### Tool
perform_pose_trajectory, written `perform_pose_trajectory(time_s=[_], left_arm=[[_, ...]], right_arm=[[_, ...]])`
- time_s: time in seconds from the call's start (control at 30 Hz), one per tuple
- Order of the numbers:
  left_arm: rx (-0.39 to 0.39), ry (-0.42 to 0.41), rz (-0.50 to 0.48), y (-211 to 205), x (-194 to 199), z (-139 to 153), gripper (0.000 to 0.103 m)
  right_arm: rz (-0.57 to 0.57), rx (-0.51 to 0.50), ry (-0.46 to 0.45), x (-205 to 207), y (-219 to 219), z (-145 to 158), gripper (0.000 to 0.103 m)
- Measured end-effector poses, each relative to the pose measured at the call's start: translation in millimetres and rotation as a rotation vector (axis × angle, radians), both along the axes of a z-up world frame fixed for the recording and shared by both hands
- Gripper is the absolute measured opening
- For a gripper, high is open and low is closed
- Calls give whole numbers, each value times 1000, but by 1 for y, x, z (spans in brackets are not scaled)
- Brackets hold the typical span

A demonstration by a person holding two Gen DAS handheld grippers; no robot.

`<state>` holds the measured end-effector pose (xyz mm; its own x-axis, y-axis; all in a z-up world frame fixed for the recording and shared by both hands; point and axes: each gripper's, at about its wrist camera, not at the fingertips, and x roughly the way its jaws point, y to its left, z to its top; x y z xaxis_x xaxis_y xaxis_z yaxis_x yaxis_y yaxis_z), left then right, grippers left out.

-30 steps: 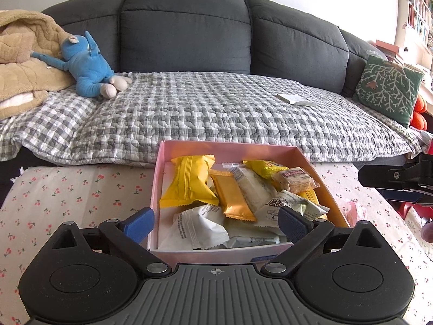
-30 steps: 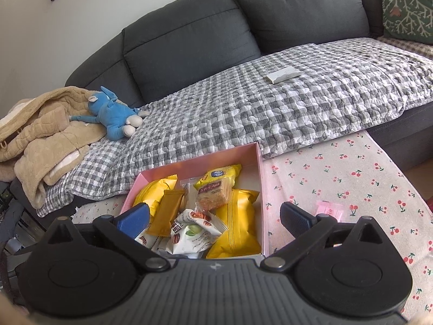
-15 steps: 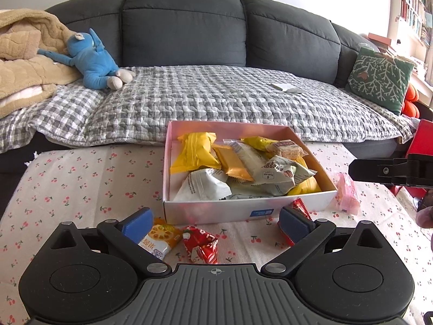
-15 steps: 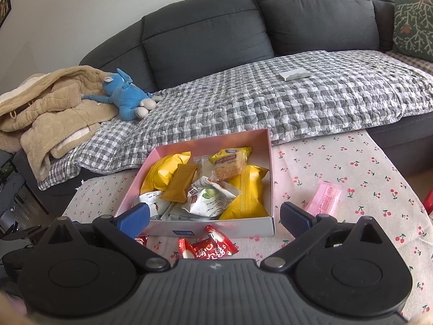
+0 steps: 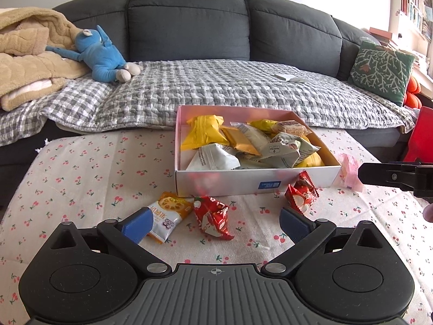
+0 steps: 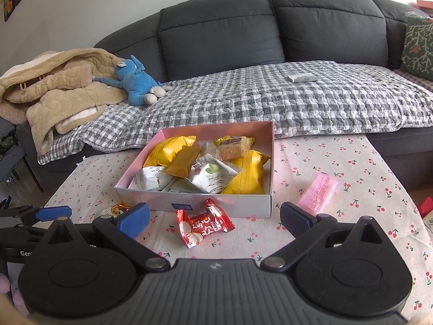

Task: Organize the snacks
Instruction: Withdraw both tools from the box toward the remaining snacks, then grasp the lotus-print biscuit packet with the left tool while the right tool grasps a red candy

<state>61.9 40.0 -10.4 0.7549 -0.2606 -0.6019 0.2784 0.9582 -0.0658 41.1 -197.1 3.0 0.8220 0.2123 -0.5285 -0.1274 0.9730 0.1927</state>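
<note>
L to R on the cherry-print worktop (image 5: 81, 178): an orange-and-white snack packet (image 5: 166, 215) lies just beside the left gripper (image 5: 215, 223), whose blue fingers (image 5: 136, 223) stand wide apart and hold nothing. Next, a red candy wrapper (image 5: 213, 218) sits between those fingers, w/ a second red wrapper (image 5: 301, 196) touching the front wall of the pink-lined box (image 5: 243, 182). The box, mid-worktop, is heaped w/ yellow, orange and white snack packs. A pink packet (image 6: 319, 193) lies flat just beside the box's right wall. The right gripper (image 6: 215, 218) hovers near the box front, fingers (image 6: 296, 219) spread wide, empty, red wrapper (image 6: 203, 226) between them. Behind: grey sofa (image 5: 189, 27) w/ checked blanket (image 5: 216, 89), blue plush toy (image 5: 104, 54) at left.
</note>
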Motion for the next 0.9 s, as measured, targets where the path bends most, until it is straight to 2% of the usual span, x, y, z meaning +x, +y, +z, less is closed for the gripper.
perform_pose_trajectory(time_s=[0.23, 0.47, 0.67, 0.9], left_arm=[[14, 1, 21, 9, -8, -12, 101], [113, -53, -4, 14, -11, -32, 101], [145, -71, -35, 18, 5, -49, 101], [131, -9, -24, 34, 34, -61, 99]], right_arm=[[26, -63, 6, -11, 4, -18, 103], [83, -131, 36, -23, 12, -39, 103], [143, -168, 30, -15, 27, -45, 103], [150, -209, 13, 5, 38, -56, 103]])
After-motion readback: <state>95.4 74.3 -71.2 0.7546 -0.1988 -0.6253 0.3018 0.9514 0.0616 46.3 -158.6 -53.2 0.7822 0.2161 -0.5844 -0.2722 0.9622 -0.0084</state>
